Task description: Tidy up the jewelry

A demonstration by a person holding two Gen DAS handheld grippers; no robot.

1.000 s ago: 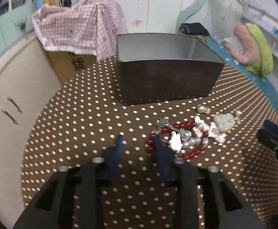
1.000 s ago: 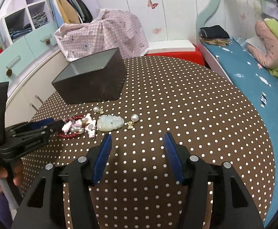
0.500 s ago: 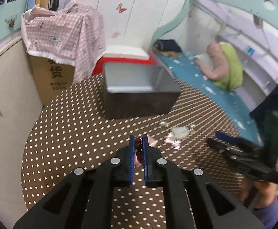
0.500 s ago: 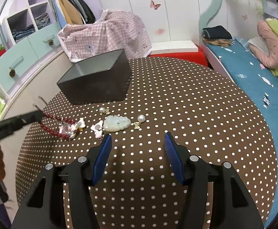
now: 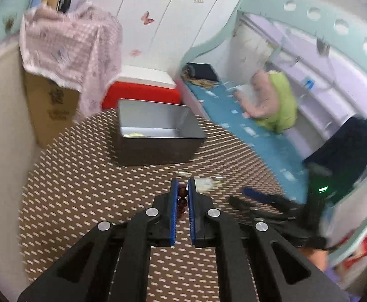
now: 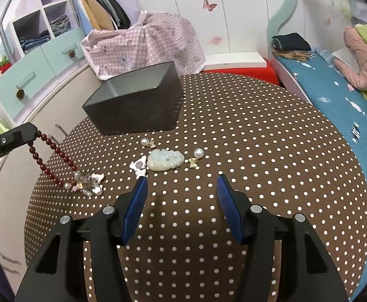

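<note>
Hanging from the left gripper [image 6: 31, 132], whose jaws pinch it, the red bead bracelet [image 6: 50, 156] trails to the table [image 6: 258, 138], the dark box [image 6: 138, 105] lying beyond; the right gripper [image 6: 180, 188] gapes empty.

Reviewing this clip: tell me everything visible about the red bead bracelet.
The red bead bracelet is a loop of small, glossy dark-red round beads with a cluster of silvery and white charms at its low end. The left tongs are shut on its upper beads, so it hangs in two slanting strands. Whether the charms touch the dotted tablecloth is unclear.
</note>
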